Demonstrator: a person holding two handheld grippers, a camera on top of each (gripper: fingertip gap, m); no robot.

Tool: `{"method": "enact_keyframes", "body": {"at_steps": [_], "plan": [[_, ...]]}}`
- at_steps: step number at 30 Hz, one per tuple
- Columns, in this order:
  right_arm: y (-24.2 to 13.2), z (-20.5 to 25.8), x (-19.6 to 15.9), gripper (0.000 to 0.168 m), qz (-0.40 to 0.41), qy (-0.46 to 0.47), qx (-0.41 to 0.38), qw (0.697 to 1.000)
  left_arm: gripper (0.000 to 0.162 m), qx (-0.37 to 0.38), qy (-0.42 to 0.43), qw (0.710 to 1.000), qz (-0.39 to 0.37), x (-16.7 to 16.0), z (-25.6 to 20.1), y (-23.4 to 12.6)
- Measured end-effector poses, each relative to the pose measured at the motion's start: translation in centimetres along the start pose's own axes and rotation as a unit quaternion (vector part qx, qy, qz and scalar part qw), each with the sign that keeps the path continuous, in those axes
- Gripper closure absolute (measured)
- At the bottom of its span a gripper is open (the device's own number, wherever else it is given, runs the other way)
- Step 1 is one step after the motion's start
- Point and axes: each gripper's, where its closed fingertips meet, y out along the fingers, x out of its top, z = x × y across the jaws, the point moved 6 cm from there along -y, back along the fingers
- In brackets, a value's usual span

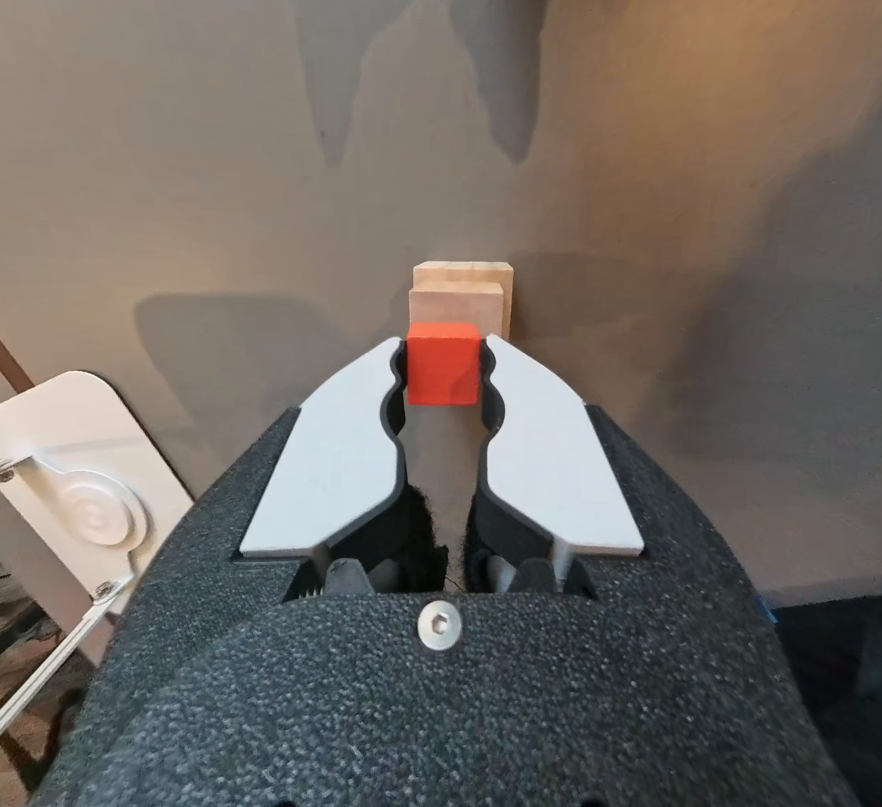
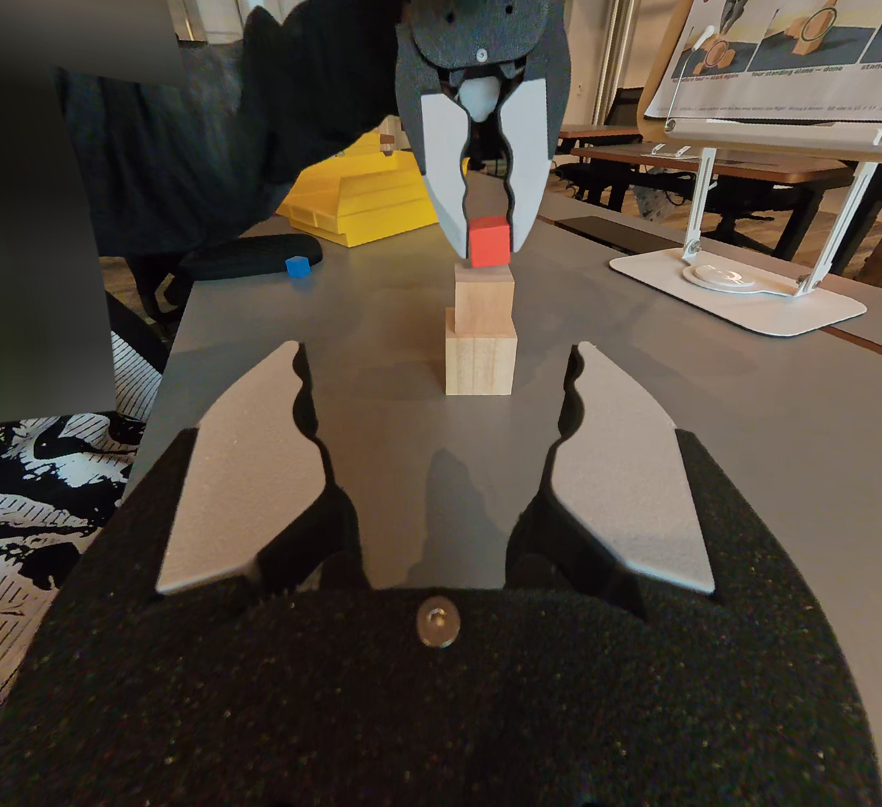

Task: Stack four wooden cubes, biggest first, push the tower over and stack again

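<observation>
The grey table (image 2: 716, 426) carries the whole work area. At its far left edge sits a yellow bin (image 2: 362, 201), and at the right stands a white stand (image 2: 744, 297) holding an instruction sheet (image 2: 787, 29); the stand's base also shows at the left of the left wrist view (image 1: 71, 473). A black pad (image 2: 253, 256) lies near the bin. The right gripper (image 2: 436, 354) is low over the table on the near side of the stack, its jaws spread wide with only bare table between them; it holds nothing. The left gripper (image 2: 487, 242) comes down from above on the far side, held by a black-sleeved arm (image 2: 215, 139), and its fingertips are closed against the two sides of the red cube (image 2: 488, 242); in its own view the same grip shows plainly (image 1: 443, 371). The large cube (image 2: 481, 364) stands on the table as the base. The middle cube (image 2: 484, 304) rests on top of it, set slightly back and to one side. The red cube (image 1: 443, 368) is at the top face of the middle cube, tilted a little; whether it is fully seated cannot be told. The blue cube (image 2: 298, 266), smallest of the four, lies apart on the table at the left, just beside the black pad.
</observation>
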Motion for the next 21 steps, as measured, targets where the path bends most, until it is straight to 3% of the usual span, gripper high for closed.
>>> {"method": "enact_keyframes", "body": {"at_steps": [17,21], "plan": [[-0.07,-0.08,0.07,0.067,-0.005,0.004,-0.001,1.000,0.134,-0.027,-0.018,0.999,0.000,0.20,-0.38,0.61],[-0.09,-0.05,0.09,0.067,-0.006,0.004,0.000,1.000,0.118,-0.021,-0.020,1.000,-0.001,0.16,-0.27,0.73]]}}
